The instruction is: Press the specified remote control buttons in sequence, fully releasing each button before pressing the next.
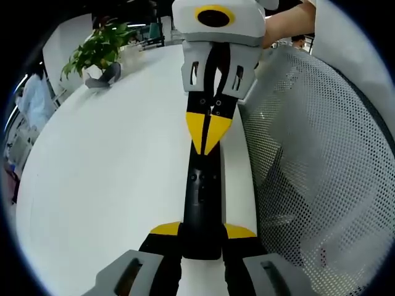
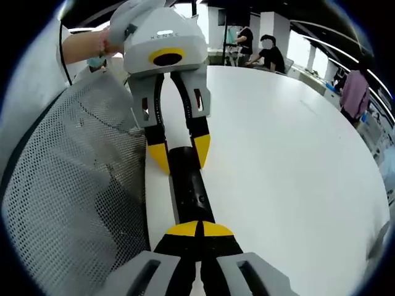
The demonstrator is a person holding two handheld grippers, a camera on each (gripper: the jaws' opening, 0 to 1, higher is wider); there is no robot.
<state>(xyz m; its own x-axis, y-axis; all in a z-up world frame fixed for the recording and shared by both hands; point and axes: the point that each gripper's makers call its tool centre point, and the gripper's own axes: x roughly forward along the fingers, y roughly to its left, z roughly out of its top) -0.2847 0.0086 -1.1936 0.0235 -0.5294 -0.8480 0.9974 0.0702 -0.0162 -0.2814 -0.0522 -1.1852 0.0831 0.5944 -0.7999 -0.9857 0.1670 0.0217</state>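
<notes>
The left gripper (image 1: 200,237) clamps the black remote (image 1: 202,197) on the white bench (image 1: 111,185); the right gripper (image 2: 199,229), fingers together, bears on it (buttons pressed: cannot tell).

Left hand-held gripper (image 1: 200,237): grey plastic finger bodies with slotted cut-outs, black inner links, yellow tips. Seen in right gripper view (image 2: 183,157): white-grey housing, yellow oval patch with black centre, small grey lettering on top, two black arms ending in yellow pointed tips. Right hand-held gripper (image 2: 199,229): same build, grey slotted bodies, black links, yellow tips; in left gripper view (image 1: 208,132) small screws visible on black section above yellow tips. Person's hand (image 2: 102,42) on housing; white sleeve (image 1: 352,49).
</notes>
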